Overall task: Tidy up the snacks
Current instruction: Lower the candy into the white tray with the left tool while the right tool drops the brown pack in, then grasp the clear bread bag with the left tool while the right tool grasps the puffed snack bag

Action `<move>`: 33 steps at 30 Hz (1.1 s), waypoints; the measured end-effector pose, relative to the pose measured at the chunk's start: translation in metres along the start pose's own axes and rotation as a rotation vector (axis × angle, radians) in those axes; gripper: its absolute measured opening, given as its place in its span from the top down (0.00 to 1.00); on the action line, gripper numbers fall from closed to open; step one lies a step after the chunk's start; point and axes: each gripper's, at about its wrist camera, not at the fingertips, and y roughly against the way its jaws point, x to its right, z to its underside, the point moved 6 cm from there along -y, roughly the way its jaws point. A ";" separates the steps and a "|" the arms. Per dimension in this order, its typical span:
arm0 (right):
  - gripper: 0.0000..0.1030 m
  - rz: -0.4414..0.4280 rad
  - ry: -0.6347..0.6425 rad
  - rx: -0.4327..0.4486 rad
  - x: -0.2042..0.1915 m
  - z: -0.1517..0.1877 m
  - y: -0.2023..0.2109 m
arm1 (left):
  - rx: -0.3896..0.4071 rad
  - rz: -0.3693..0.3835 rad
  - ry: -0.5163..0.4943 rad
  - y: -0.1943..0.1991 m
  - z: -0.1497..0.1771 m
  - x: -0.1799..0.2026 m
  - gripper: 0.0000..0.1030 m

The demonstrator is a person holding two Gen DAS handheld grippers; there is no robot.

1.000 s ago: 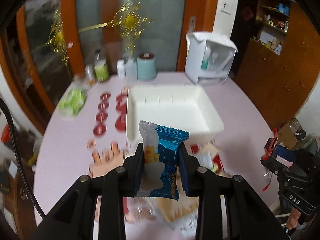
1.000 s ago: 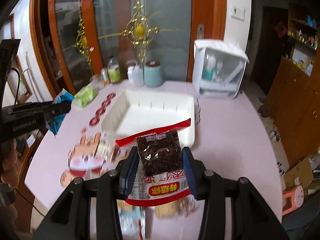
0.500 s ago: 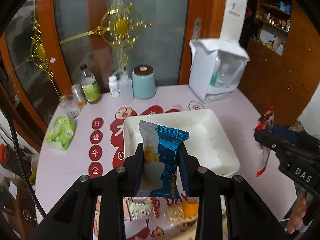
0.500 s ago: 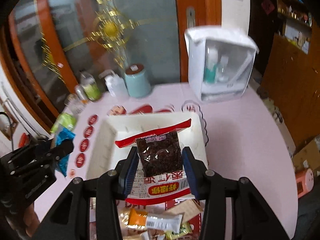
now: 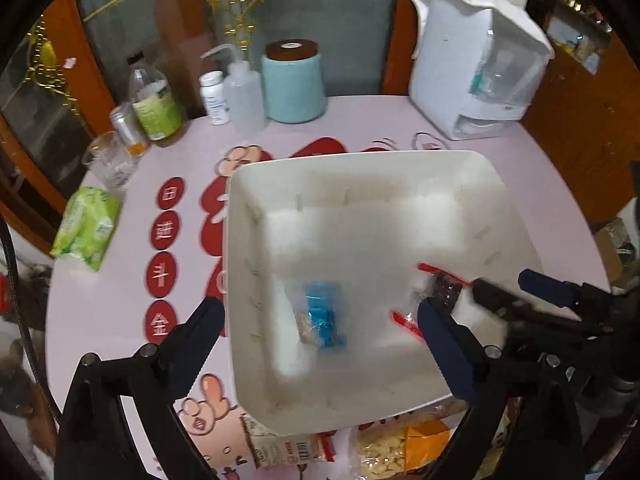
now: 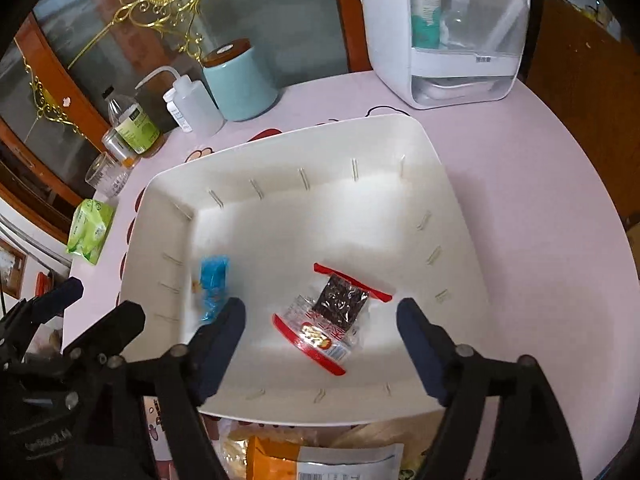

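A lived-in home: a round desk (image 6: 520, 184) under a pink cartoon-printed cloth stands before wood-framed glass doors (image 6: 280, 12) with gilt ornaments, carrying a teal canister (image 6: 240, 84), tissue pack (image 5: 86, 226), bottles, and probably a white countertop appliance (image 6: 452, 32).

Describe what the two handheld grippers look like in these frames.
Both the left gripper and right gripper have matte black linkage arms with silver rivets and dark blue ribbed finger pads. The left gripper's body carries faint white lettering, too blurred to read.
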 end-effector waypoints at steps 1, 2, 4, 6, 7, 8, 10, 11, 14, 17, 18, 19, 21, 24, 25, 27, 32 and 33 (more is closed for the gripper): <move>0.22 -0.002 0.000 0.008 -0.001 0.002 0.004 | -0.003 0.003 -0.007 0.000 0.001 0.000 0.06; 0.22 0.001 0.002 0.017 -0.002 0.006 0.008 | -0.005 -0.002 -0.014 0.000 0.003 -0.002 0.06; 0.22 0.006 0.009 0.035 -0.004 0.010 0.016 | -0.013 -0.018 -0.013 0.006 0.006 -0.005 0.06; 0.22 0.015 0.019 0.049 -0.006 0.017 0.026 | 0.010 -0.015 -0.001 0.016 0.009 -0.008 0.06; 0.22 0.022 0.026 0.054 -0.007 0.019 0.031 | 0.020 0.001 0.003 0.022 0.011 -0.008 0.06; 0.22 0.027 0.031 0.068 -0.009 0.023 0.037 | 0.033 0.032 0.006 0.029 0.014 -0.008 0.06; 0.22 0.025 0.032 0.097 -0.011 0.031 0.051 | 0.051 0.088 0.026 0.040 0.018 -0.006 0.06; 0.22 0.020 0.028 0.106 -0.011 0.034 0.057 | 0.063 0.108 0.037 0.047 0.021 -0.005 0.06; 0.22 0.015 0.025 0.121 -0.013 0.044 0.074 | 0.137 0.127 0.017 0.074 0.029 0.001 0.06; 0.22 0.051 0.051 0.160 -0.015 0.057 0.096 | 0.187 0.119 -0.034 0.099 0.036 0.010 0.06; 0.22 0.062 0.057 0.176 -0.016 0.062 0.106 | 0.203 0.122 -0.044 0.108 0.039 0.012 0.06; 0.22 0.070 0.058 0.186 -0.016 0.066 0.112 | 0.221 0.130 -0.057 0.118 0.043 0.015 0.06; 0.22 0.086 0.055 0.218 -0.013 0.077 0.131 | 0.246 0.125 -0.078 0.133 0.049 0.019 0.06; 0.22 0.108 0.049 0.242 -0.007 0.090 0.155 | 0.275 0.119 -0.083 0.154 0.060 0.020 0.06; 0.22 0.119 0.045 0.248 -0.004 0.094 0.162 | 0.276 0.125 -0.082 0.160 0.065 0.021 0.06; 0.22 0.144 0.037 0.264 0.006 0.103 0.179 | 0.272 0.144 -0.080 0.169 0.073 0.023 0.06; 0.22 0.185 0.005 0.313 0.037 0.129 0.210 | 0.264 0.170 -0.108 0.192 0.096 0.036 0.06; 0.22 0.194 0.003 0.313 0.045 0.134 0.211 | 0.267 0.167 -0.119 0.195 0.099 0.039 0.06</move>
